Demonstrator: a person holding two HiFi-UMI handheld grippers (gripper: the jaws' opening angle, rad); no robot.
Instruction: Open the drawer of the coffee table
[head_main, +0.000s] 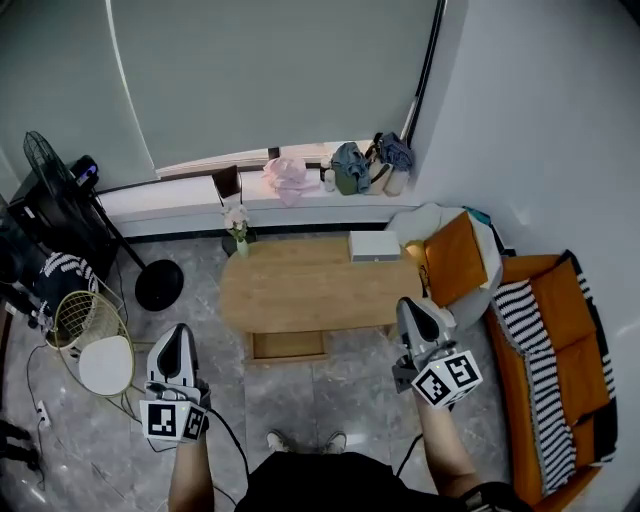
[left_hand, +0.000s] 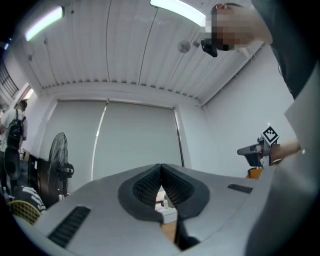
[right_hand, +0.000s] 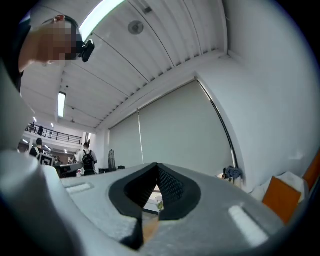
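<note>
The wooden coffee table (head_main: 300, 290) stands in the middle of the head view, below both grippers. Its drawer (head_main: 288, 345) juts out from under the near edge, pulled open toward me. My left gripper (head_main: 178, 332) is held up in the air at the left, well clear of the table, its jaws meeting at the tip with nothing between them (left_hand: 161, 166). My right gripper (head_main: 408, 303) hangs at the right near the table's near right corner, raised too, shut and empty (right_hand: 156, 166). It also shows far off in the left gripper view (left_hand: 255, 150).
A white box (head_main: 374, 246) and a small flower vase (head_main: 238, 230) sit on the table's far side. A fan (head_main: 50, 165), a wire basket (head_main: 82, 318) and a white stool (head_main: 106, 366) stand left. An orange sofa with striped cover (head_main: 555, 370) fills the right. Bags line the sill (head_main: 350, 168).
</note>
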